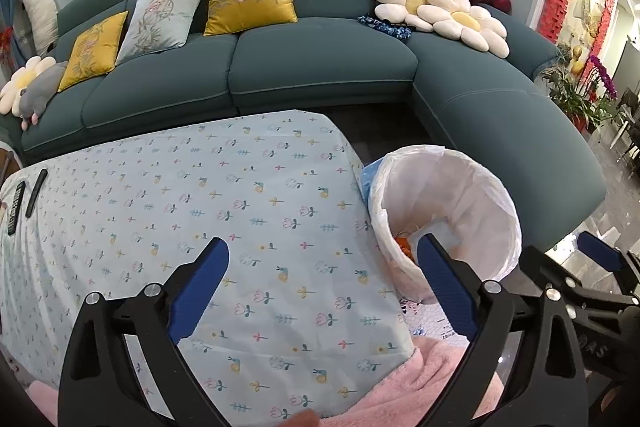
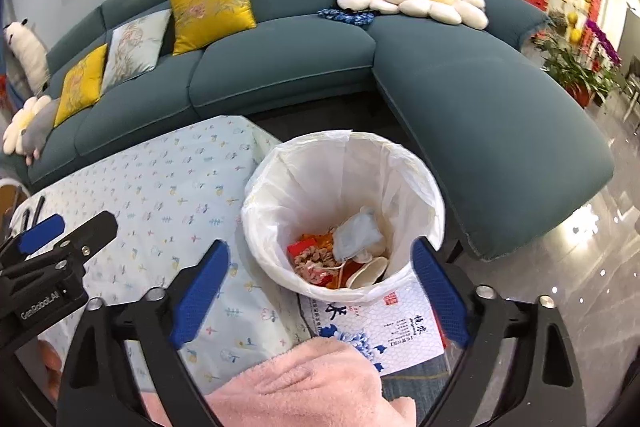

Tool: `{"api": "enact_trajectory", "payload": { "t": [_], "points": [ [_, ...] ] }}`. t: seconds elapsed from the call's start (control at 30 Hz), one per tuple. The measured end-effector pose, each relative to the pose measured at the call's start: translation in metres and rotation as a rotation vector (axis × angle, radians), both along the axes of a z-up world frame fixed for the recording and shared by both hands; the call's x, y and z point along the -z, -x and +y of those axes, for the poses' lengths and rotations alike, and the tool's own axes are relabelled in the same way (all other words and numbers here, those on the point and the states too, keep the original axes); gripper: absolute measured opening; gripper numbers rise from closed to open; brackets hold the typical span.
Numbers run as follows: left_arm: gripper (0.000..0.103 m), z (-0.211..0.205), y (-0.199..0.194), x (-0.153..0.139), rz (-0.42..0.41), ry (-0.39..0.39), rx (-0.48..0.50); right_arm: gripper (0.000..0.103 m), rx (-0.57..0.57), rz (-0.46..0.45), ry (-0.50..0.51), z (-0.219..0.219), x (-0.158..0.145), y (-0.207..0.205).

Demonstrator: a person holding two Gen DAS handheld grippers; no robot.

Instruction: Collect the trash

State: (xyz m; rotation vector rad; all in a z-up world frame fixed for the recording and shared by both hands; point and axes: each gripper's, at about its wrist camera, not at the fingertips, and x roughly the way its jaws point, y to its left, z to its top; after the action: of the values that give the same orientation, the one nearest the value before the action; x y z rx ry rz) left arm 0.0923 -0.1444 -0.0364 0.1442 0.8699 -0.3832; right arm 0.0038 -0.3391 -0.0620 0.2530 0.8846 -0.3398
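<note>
Left gripper (image 1: 322, 281) and right gripper (image 2: 320, 279): jaws spread wide, both empty. Lined trash bin (image 2: 416, 187) beside the table (image 1: 168, 195) holds a face mask (image 2: 357, 233), wrappers (image 2: 316, 255).

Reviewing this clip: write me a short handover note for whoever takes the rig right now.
Left gripper: jaws open, empty, over the floral tablecloth.
Right gripper: jaws open, empty, above the lined trash bin.
Bin stands on the floor beside the table; inside are a face mask, red and orange wrappers and other scraps.
Done: that trash is binned.
Left: no trash visible on the cloth; only two remotes at its far left edge. Check the unseen near side before stopping.
</note>
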Motion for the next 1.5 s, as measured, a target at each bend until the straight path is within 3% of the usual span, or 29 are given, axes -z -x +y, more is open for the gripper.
{"api": "enact_trajectory", "payload": {
  "t": [1.5],
  "points": [
    [0.092,-0.006,0.009,0.017,0.044,-0.049,-0.023,0.096,-0.011,0.031,0.065,0.011,0.013,0.011]
  ]
}}
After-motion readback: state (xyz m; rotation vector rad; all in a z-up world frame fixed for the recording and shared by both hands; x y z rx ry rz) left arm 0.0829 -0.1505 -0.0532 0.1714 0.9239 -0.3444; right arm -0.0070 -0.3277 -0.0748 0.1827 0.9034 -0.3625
